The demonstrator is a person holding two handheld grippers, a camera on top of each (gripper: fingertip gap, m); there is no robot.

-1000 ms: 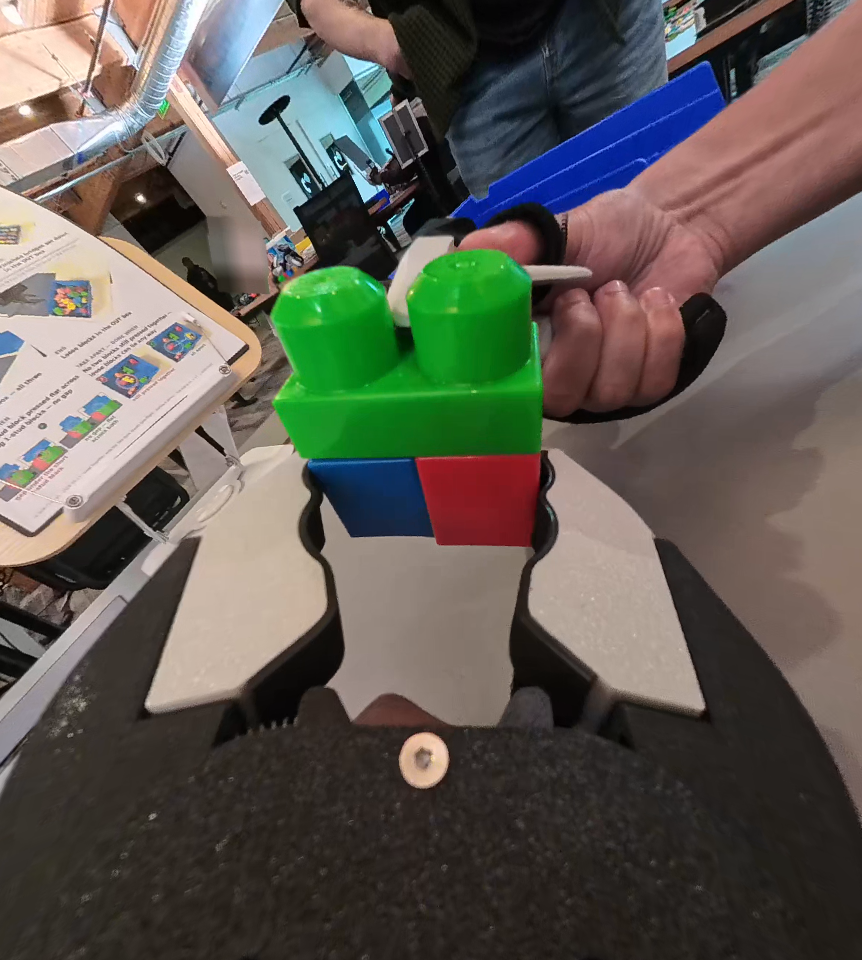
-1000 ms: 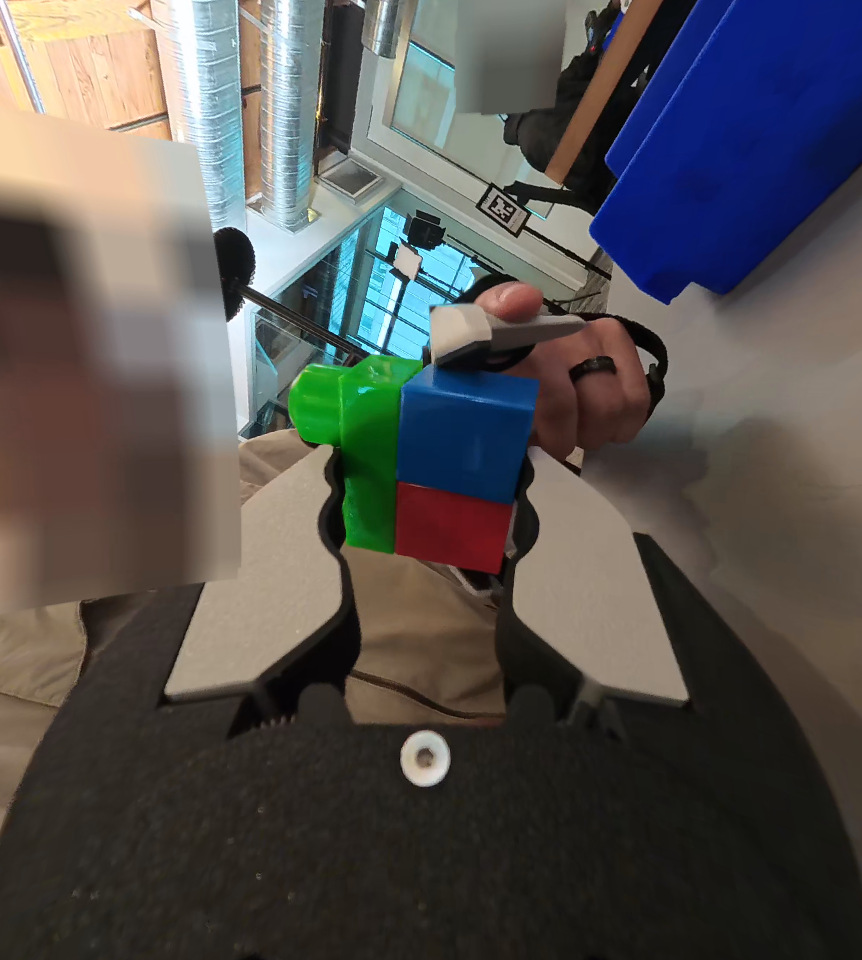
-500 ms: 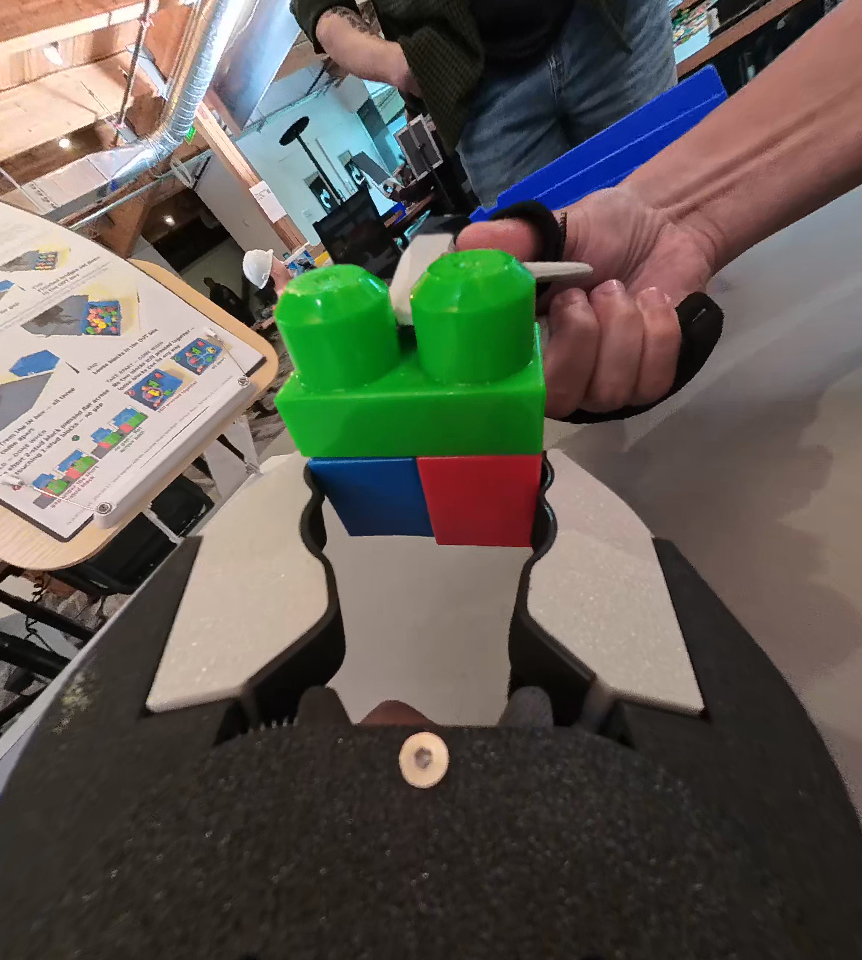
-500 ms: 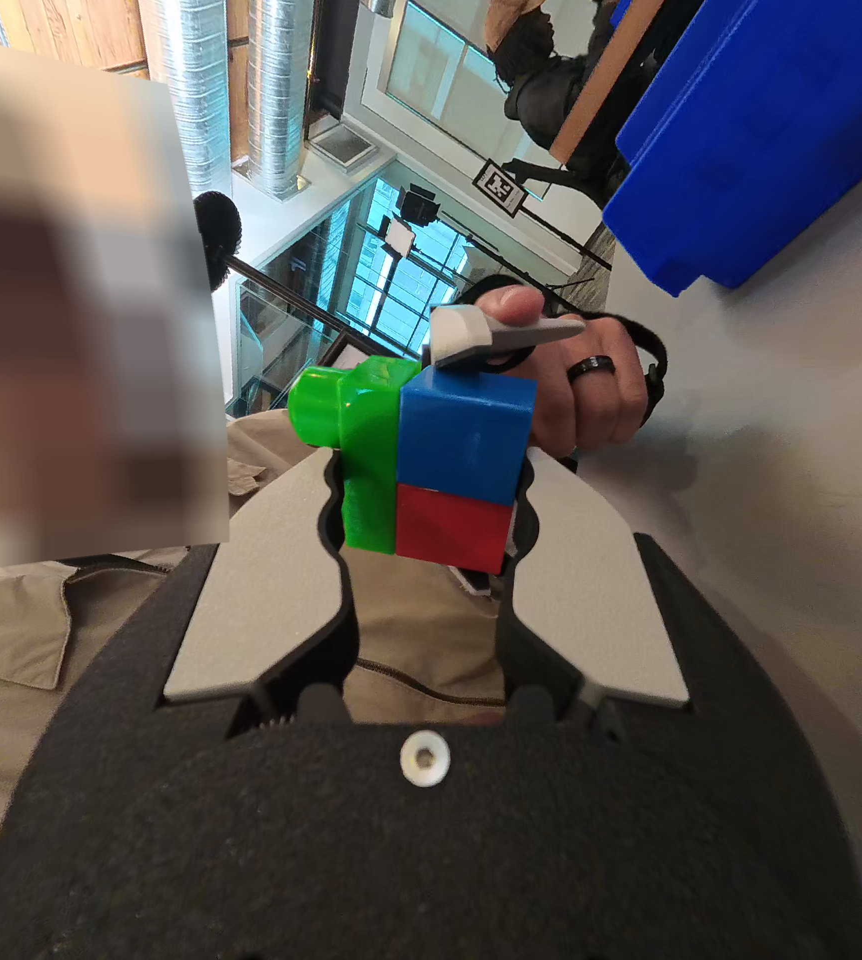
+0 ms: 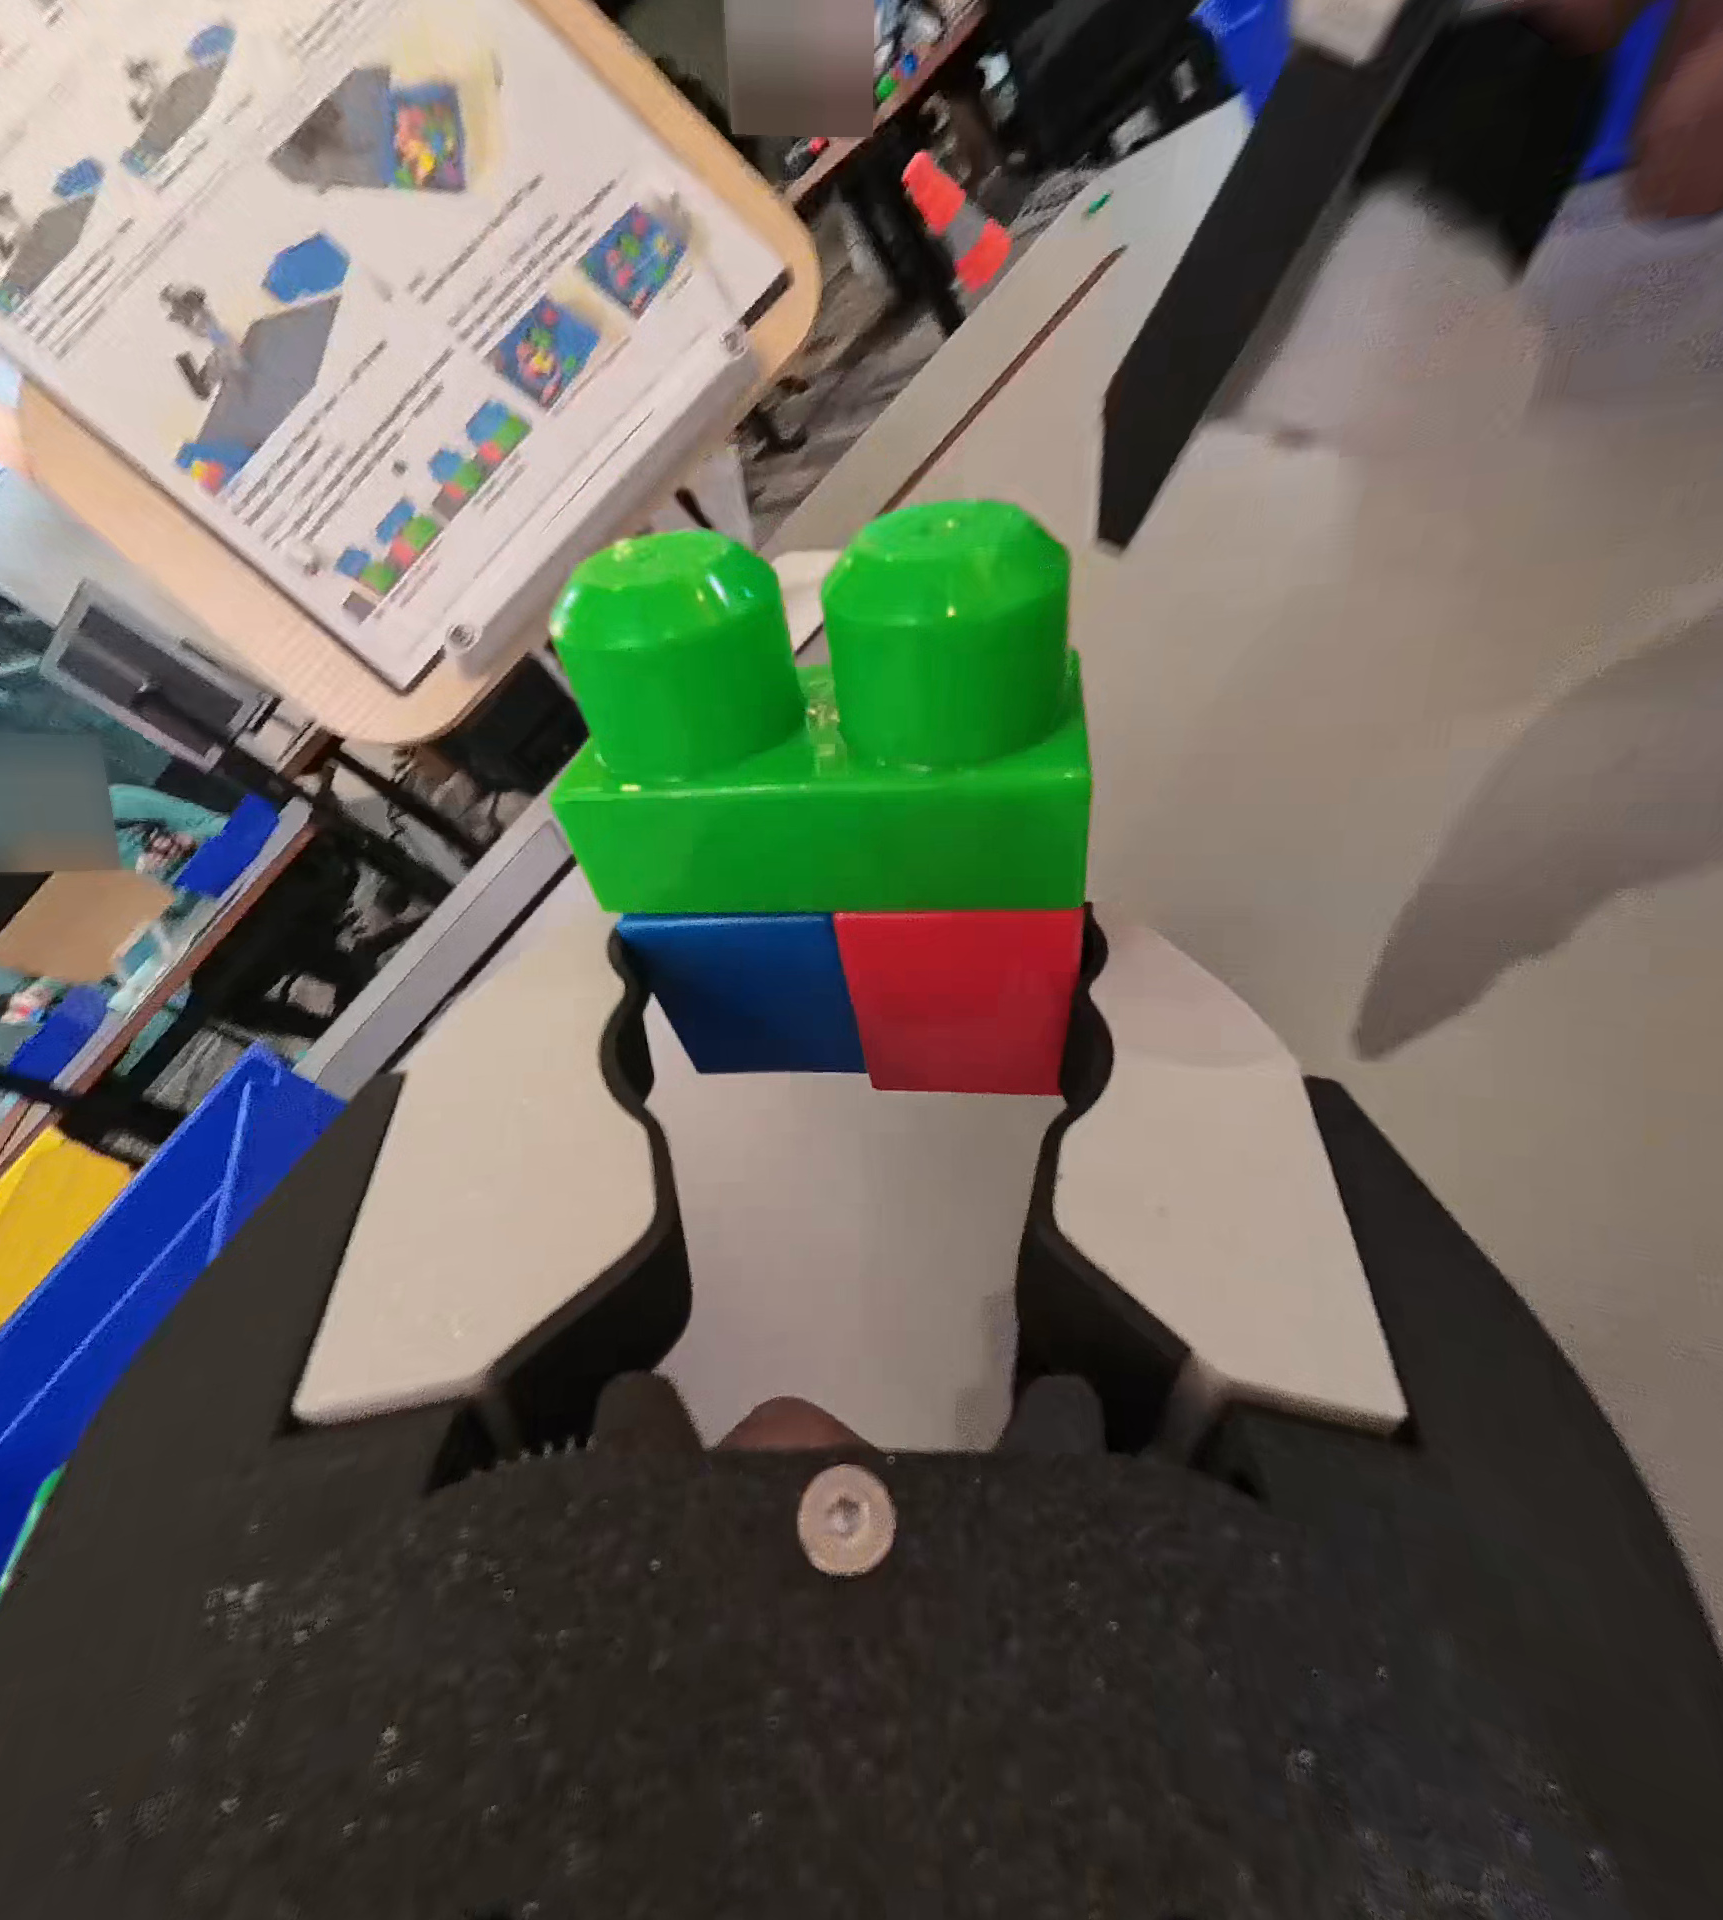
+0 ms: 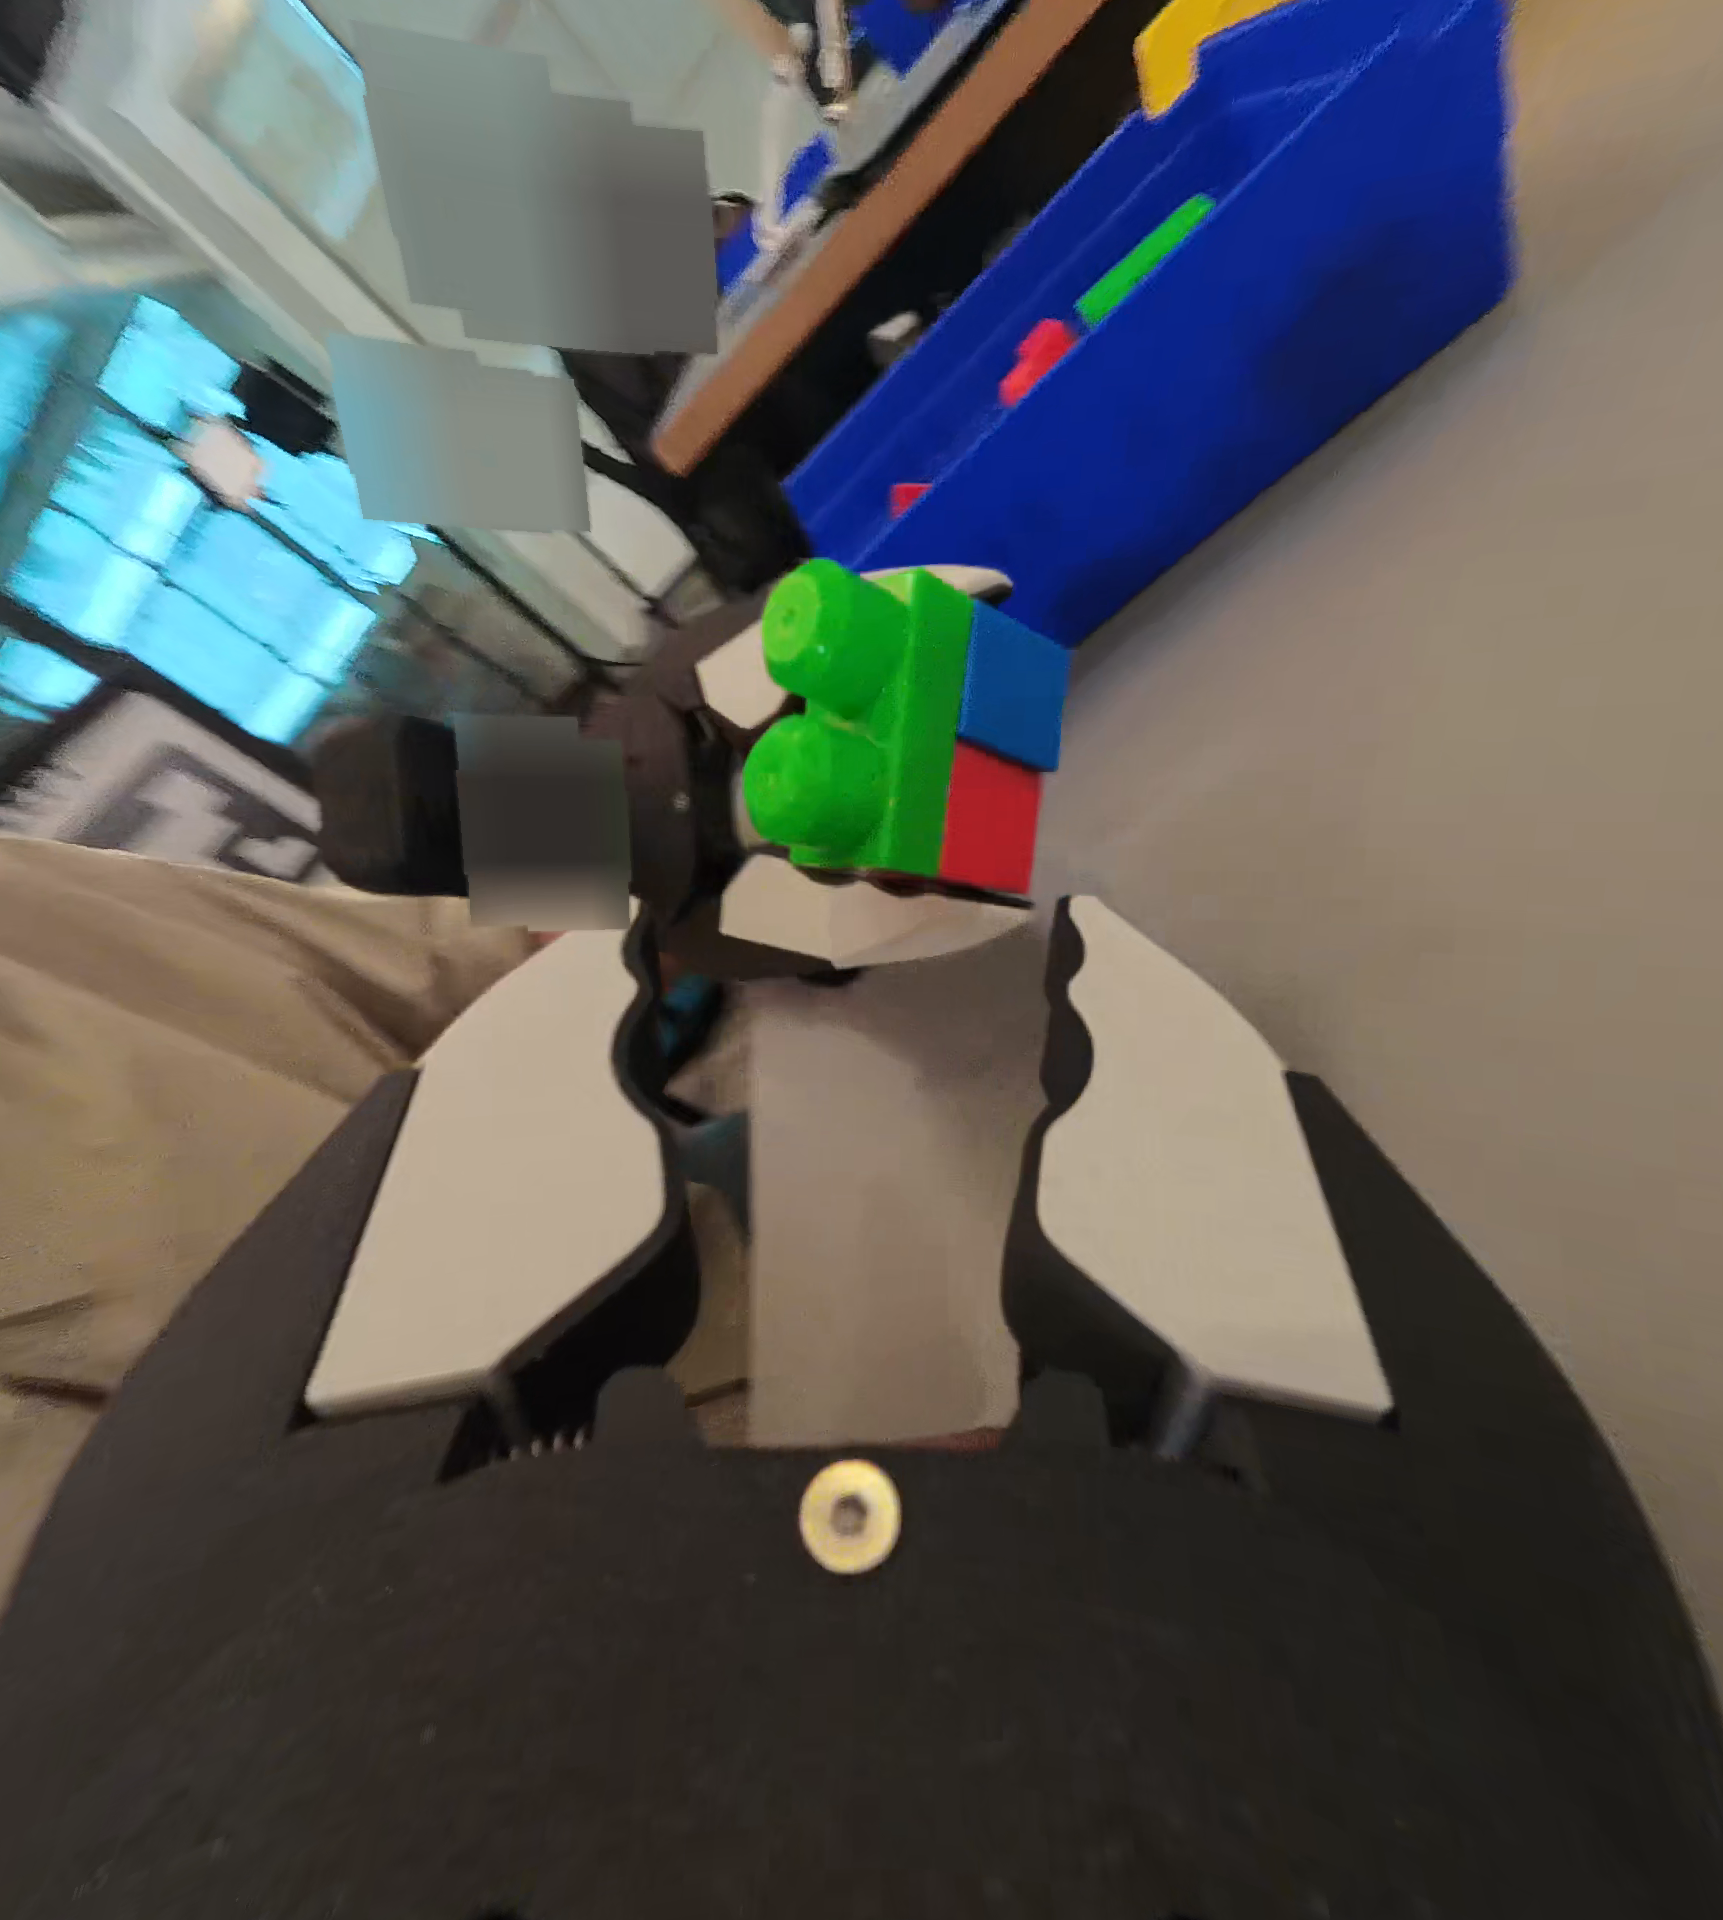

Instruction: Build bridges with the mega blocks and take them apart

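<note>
A small bridge of mega blocks, a green two-stud block (image 5: 821, 831) on a blue block (image 5: 743, 987) and a red block (image 5: 961, 997), is held in the air. My left gripper (image 5: 862, 971) is shut on the blue and red blocks. My right gripper (image 6: 846, 935) is open and empty, a short way back from the bridge (image 6: 898, 748). In the right wrist view the left gripper (image 6: 888, 774) holds the bridge sideways, studs to the left. A blurred grey finger (image 5: 1563, 831) of the right gripper shows in the left wrist view.
A blue bin (image 6: 1252, 436) with green, red and yellow blocks stands on the grey table (image 6: 1511, 935). Another blue bin (image 5: 109, 1299) with a yellow block is at the lower left. An instruction board (image 5: 369, 312) stands left of the table. A person's beige clothing (image 6: 161, 1039) is close.
My right gripper has let go of the bridge, opened and pulled back. The left gripper keeps hold of it. Both views have swung, with motion blur.
</note>
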